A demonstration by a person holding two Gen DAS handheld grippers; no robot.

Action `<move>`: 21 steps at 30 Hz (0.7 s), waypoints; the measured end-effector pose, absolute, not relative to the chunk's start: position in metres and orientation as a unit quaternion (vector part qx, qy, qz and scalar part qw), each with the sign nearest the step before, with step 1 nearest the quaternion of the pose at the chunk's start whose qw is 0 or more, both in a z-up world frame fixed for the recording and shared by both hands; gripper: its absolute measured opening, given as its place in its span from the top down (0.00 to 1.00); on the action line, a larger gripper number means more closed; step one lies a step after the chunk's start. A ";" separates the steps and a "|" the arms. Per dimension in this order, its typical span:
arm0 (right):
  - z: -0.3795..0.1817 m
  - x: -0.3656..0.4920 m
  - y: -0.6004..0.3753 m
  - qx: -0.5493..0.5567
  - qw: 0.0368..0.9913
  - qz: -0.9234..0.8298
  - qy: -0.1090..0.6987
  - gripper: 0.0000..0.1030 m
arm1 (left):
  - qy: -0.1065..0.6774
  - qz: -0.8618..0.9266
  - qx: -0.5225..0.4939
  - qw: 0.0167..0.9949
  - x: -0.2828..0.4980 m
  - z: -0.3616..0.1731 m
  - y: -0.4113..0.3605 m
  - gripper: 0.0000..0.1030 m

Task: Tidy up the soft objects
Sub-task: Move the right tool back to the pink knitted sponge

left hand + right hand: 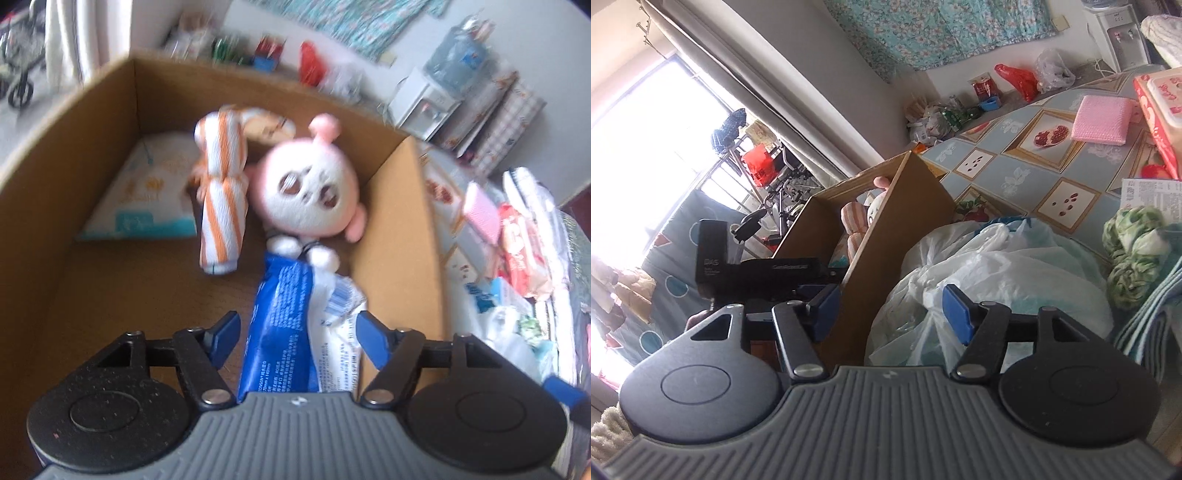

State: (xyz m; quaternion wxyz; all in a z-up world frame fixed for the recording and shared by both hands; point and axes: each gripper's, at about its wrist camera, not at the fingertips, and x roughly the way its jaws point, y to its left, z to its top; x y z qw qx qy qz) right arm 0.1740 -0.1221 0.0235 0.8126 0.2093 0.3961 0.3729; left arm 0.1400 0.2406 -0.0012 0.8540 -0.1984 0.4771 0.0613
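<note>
- Cardboard box [44, 229] sits open-topped beside the bed, serving as the collecting bin for soft things.
- Inside it: a white pack [144, 192] flat against the far-left corner, a rolled orange-striped towel [221, 188] leaning over it, a pink-and-white plush doll [314, 188] on its back against the right wall.
- Blue-and-white wipes pack [295, 332] lies on the box floor just below the doll, touching its hands; probably just set down there to fill the free strip.
- Left gripper [297, 332] hangs over that pack, jaws apart on either side of it, pads not pressing. Reads as a release, not a grip.
- Right gripper [890, 306] is outside the box, over the bed, jaws apart with nothing clamped; a knotted white plastic bag [997, 266] lies straight ahead, likely the next pick.
- Pink sponge pad [1102, 120] and green knitted bundle [1134, 251] wait on the patterned bedspread [1015, 166].
</note>
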 end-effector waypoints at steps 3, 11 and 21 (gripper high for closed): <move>0.025 0.180 -0.137 0.218 0.822 0.355 0.390 0.38 | 0.447 0.053 -0.183 0.874 0.127 0.023 0.235 0.29; 0.028 0.220 -0.181 0.253 0.848 0.290 0.364 0.38 | 0.378 0.021 -0.105 0.920 0.136 0.079 0.187 0.23; 0.021 0.335 -0.200 0.233 0.864 0.201 0.398 0.42 | 0.404 -0.024 0.034 0.914 0.233 0.067 0.074 0.23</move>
